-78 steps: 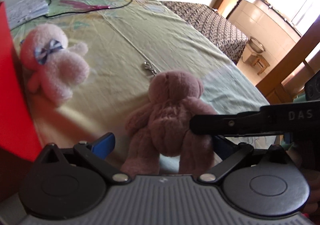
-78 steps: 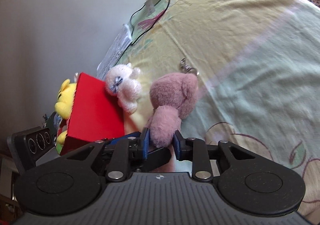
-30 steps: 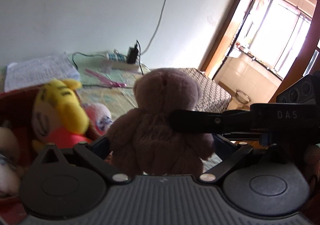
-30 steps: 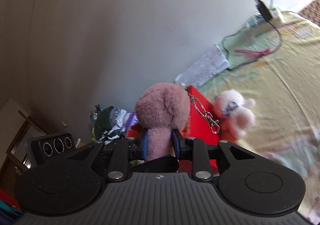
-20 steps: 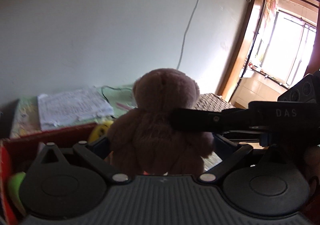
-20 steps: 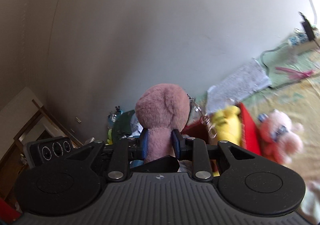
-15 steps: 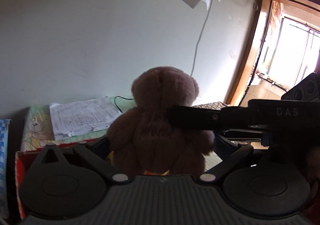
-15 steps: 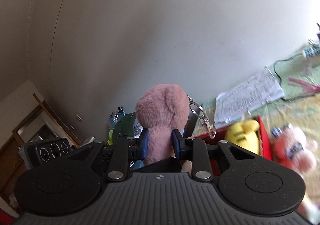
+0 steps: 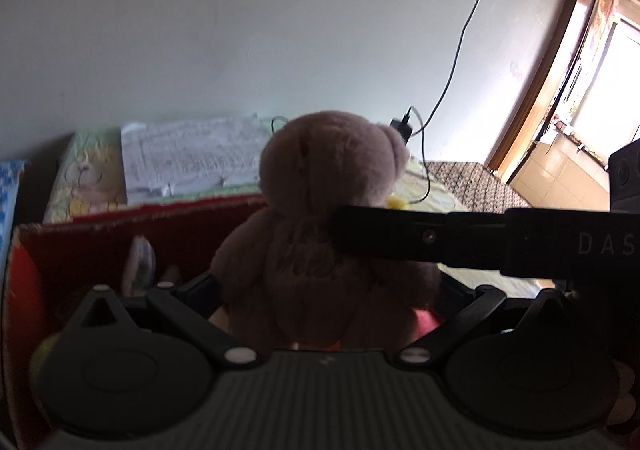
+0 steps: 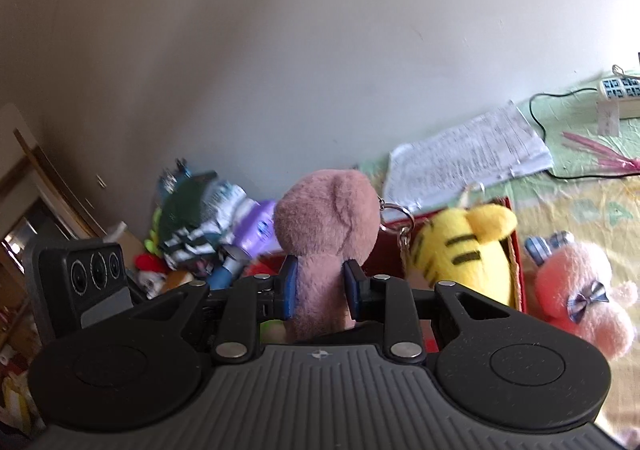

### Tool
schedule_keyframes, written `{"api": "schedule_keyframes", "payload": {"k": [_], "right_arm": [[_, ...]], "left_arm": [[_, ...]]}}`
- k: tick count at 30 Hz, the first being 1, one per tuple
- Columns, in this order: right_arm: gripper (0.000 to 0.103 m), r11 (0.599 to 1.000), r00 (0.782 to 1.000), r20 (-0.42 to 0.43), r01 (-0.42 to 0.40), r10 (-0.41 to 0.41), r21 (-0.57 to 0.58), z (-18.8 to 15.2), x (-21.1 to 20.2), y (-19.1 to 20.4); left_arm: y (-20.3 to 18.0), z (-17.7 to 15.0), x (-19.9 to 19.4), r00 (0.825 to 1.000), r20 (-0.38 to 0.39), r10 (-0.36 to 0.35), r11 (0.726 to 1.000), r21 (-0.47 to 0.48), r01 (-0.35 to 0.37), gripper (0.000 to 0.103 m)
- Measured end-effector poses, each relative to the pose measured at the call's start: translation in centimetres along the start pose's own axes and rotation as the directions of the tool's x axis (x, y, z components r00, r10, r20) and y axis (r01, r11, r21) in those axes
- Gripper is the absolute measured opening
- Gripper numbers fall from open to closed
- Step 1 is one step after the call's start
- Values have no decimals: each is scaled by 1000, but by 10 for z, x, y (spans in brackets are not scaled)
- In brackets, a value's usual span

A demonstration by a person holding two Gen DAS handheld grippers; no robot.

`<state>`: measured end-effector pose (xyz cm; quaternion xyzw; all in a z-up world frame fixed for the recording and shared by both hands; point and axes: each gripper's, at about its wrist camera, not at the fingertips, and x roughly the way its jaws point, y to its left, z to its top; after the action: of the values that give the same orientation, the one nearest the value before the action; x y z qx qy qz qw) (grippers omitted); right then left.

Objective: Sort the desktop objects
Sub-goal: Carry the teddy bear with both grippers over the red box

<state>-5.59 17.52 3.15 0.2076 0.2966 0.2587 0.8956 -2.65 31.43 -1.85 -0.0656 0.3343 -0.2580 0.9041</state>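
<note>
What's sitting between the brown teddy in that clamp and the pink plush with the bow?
In the right wrist view, a yellow striped tiger plush in the red box lies between the brown teddy bear and the pink plush toy.

A lived-in room of a home. A pale green and yellow printed cloth with cartoon figures (image 10: 592,210) covers the work surface, which stands against a plain white plastered wall (image 9: 240,30). On the far side lie a sheet of printed paper (image 10: 468,158) and a white power strip with a black cable (image 10: 620,96). To the right, a wooden-framed doorway (image 9: 560,62) opens onto a sunlit tiled area. At the left, household clutter of bottles and packets (image 10: 208,218) is piled by the wall.
</note>
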Motion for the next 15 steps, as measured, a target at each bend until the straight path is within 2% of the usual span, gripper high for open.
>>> {"api": "schedule_keyframes", "payload": {"k": [5, 8, 11, 15], "right_arm": [[26, 997, 997, -49, 52, -54, -57, -4, 18, 0], [26, 994, 996, -52, 74, -78, -81, -7, 25, -3], [26, 995, 995, -59, 78, -81, -58, -6, 28, -9], [25, 984, 990, -33, 129, -134, -120, -7, 20, 0]], "left_arm": [[6, -12, 18, 997, -79, 18, 1000, -7, -19, 101], [4, -14, 20, 996, -84, 35, 999, 8, -34, 101], [3, -14, 22, 994, -95, 50, 999, 17, -48, 101], [1, -14, 22, 993, -113, 28, 1000, 13, -27, 101]]}}
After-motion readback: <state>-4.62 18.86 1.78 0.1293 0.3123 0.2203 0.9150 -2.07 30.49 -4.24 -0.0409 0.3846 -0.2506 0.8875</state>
